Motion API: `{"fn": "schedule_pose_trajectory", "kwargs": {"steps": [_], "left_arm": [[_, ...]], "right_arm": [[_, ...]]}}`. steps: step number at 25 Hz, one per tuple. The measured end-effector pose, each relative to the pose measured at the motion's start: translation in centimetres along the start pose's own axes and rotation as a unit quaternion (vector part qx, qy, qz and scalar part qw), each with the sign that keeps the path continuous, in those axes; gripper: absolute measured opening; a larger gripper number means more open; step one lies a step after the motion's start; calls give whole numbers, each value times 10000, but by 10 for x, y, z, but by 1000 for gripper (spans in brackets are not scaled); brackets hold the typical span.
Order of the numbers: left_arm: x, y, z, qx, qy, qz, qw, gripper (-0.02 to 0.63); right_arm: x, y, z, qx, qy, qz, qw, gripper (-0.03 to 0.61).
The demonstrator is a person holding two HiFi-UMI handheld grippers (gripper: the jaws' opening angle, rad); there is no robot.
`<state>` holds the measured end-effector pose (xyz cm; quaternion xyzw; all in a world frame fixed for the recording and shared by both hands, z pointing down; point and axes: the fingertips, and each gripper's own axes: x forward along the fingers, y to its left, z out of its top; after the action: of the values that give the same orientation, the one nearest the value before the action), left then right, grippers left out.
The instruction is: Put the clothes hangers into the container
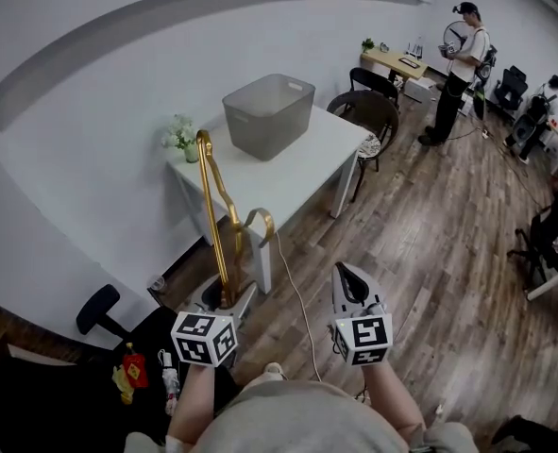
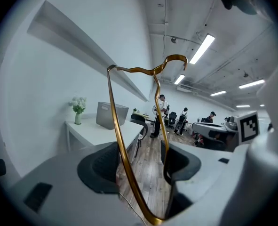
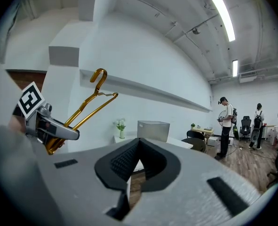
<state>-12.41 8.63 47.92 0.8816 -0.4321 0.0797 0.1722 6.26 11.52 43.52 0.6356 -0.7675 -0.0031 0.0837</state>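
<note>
Gripping a gold hanger [image 1: 212,206] upright with the left hand-held gripper [image 1: 224,300]. Clenched empty at the right hand-held gripper [image 1: 351,281].

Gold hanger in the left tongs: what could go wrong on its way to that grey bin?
1. The gold hanger stands tall from the left tongs, gripped only at its bottom corner; it might swing or slip.
2. The grey bin sits on the white table near a flower vase; the hook could snag the rim or knock the vase.
</note>
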Motion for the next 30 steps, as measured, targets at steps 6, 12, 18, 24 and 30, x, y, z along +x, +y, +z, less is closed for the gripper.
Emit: {"fn": "schedule_pose_trajectory", "kwargs": {"steps": [6,12,18,24,30], "left_arm": [[11,7,5,15,26,-114,9999,268],[23,18,10,39,56,-243,9997,268],[33,29,15,50,67,-362,9993,268],[39,37,19,14,91,-415,9991,268],[48,42,22,-52,112,-447,9989,268]], "right_arm": [[14,5,0,67,3,96,9999,3],[30,10,0,92,13,42,9999,3],[43,14,-3,74,54,-53,9999,3],[47,16,-4,27,94,-129,9999,3],[49,15,-10,56,190,-164,9997,3]]}}
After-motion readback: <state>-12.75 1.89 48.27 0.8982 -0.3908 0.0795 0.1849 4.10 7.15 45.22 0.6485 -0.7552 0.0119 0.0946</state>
